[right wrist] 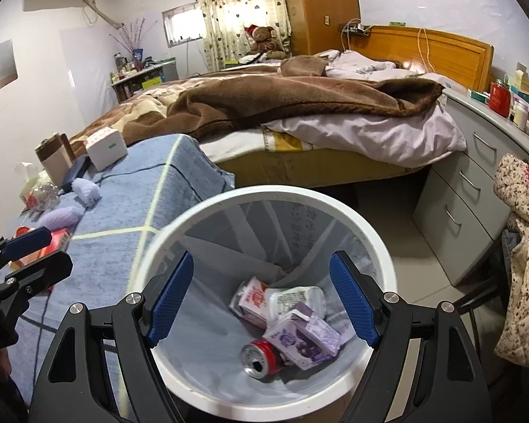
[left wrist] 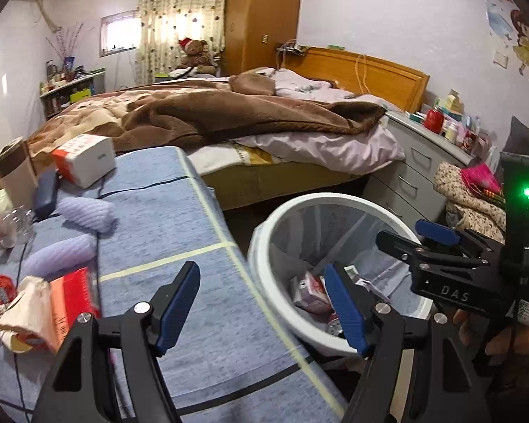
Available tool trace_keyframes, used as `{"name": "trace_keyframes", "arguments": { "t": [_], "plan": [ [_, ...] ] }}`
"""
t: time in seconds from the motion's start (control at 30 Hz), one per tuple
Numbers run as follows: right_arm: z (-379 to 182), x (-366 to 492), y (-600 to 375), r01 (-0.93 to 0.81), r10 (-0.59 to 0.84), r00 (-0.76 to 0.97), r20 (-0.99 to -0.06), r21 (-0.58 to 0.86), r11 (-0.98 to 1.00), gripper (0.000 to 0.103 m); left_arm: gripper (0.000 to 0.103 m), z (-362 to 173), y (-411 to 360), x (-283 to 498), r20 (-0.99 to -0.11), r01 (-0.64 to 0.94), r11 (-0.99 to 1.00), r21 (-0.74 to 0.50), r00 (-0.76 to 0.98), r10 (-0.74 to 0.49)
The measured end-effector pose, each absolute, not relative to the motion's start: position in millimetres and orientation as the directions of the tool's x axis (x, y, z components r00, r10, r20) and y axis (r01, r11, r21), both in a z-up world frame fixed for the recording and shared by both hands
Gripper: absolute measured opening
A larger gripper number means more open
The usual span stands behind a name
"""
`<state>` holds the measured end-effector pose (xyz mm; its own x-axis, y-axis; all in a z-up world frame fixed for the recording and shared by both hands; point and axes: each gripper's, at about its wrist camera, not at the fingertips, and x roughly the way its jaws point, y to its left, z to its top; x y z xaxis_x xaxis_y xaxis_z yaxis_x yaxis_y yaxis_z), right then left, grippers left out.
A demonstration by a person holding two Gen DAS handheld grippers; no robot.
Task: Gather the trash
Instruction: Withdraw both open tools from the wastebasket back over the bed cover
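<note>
Right wrist view looked straight down into the white bin [right wrist: 264, 197], which stood on the floor just right of the counter [right wrist: 130, 190] with its blue cloth. My right tongs [right wrist: 262, 301] were spread wide above the bin's mouth, nothing between their blue pads. At the bottom of the liner lay what I had collected: a red can [right wrist: 261, 357] on its side nearest me, a purple carton [right wrist: 305, 338] touching it on the right, a pink-and-white carton [right wrist: 252, 299] farther back, and a white cup [right wrist: 296, 298] beside that.

From the left wrist view, my left tongs [left wrist: 262, 312] were released too, also empty, one finger over the cloth and the other over the near left rim of the bin [left wrist: 261, 246]. My right tongs [left wrist: 419, 238] showed at the right, over the bin's far right rim.

More trash waited on the left side of the counter: a crushed clear bottle [left wrist: 12, 225] with a red label near the left edge, a red packet [left wrist: 70, 299] nearer me, and crumpled wrappers [left wrist: 17, 313] touching it on the left. Two lilac knitted pieces [left wrist: 84, 211] lay between the bottle and the packet. Farther back stood a white box [left wrist: 88, 158] and a tall cup [left wrist: 14, 169], with the unmade bed [left wrist: 229, 112] behind.
</note>
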<state>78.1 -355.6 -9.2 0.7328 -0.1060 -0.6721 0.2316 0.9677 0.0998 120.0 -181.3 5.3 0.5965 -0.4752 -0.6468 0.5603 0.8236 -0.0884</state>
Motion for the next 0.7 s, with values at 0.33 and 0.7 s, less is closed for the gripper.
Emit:
{"name": "trace_keyframes", "arguments": {
  "t": [0.33,0.7],
  "plan": [
    [-5.0,82.3,-316.0,0.149,-0.031,0.767,-0.641,0.13,0.98,0.081,0.08,12.3,-119.9,117.7,-0.617,0.462,0.881,-0.106,0.664,-0.422],
    [-9.8,95.5,-265.0,0.039,0.071,0.765,-0.64,0.156,0.987,0.081,0.081,15.0,-33.9,115.2,-0.594,0.3,0.946,-0.123,0.741,-0.312]
  ]
}}
